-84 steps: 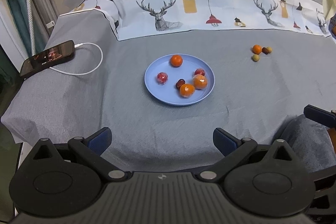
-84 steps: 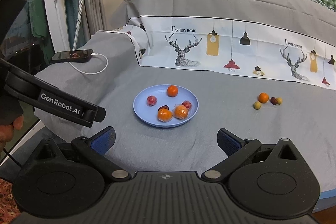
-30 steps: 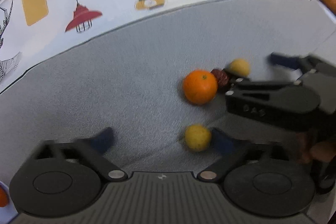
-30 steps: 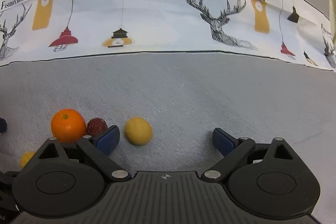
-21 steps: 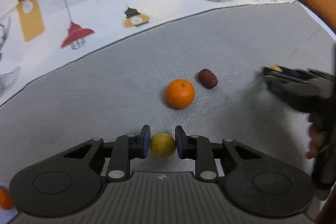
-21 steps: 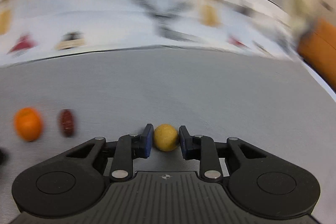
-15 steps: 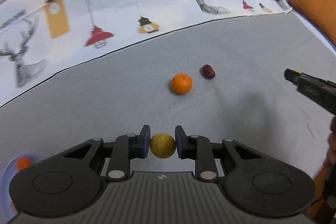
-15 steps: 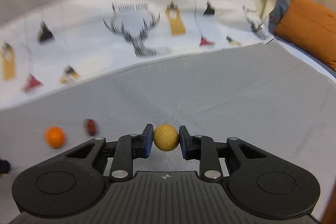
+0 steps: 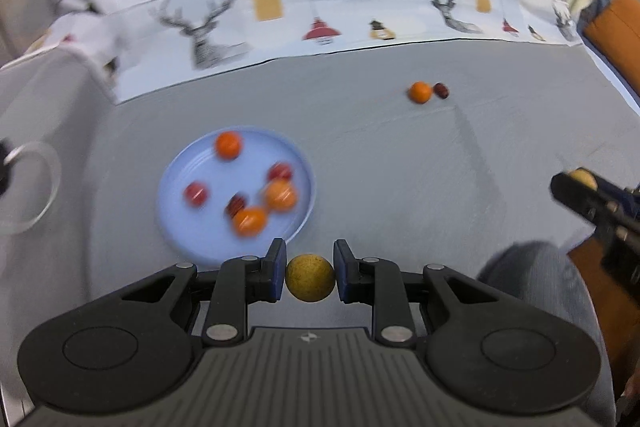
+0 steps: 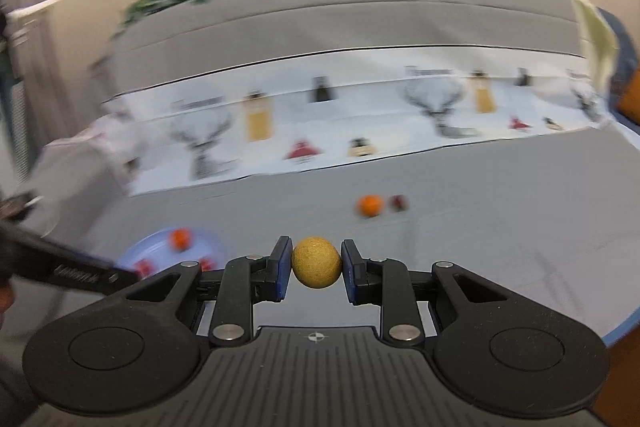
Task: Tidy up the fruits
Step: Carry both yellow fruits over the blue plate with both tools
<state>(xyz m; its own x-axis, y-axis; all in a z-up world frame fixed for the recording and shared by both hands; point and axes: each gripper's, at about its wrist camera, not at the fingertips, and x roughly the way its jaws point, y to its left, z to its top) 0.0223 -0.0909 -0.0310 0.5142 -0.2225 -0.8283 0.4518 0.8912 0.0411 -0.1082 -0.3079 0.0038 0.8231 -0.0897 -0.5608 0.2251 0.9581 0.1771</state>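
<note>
left gripper [image 9: 310, 271]: matte black plastic body w/ ribbed centre, small cross mark, round discs each side, silver screws on linkage arms, dark blue pads [image 9: 277, 269]. right gripper [image 10: 316, 269]: same build, blue pads, silver screws.

No legible text; lettering on printed cloth [image 9: 340, 7] and claw arm blurred beyond reading.

bare grey cloth [image 9: 400, 195] lies open between the blue plate [image 9: 176, 187] and the orange [image 9: 420, 92].
</note>
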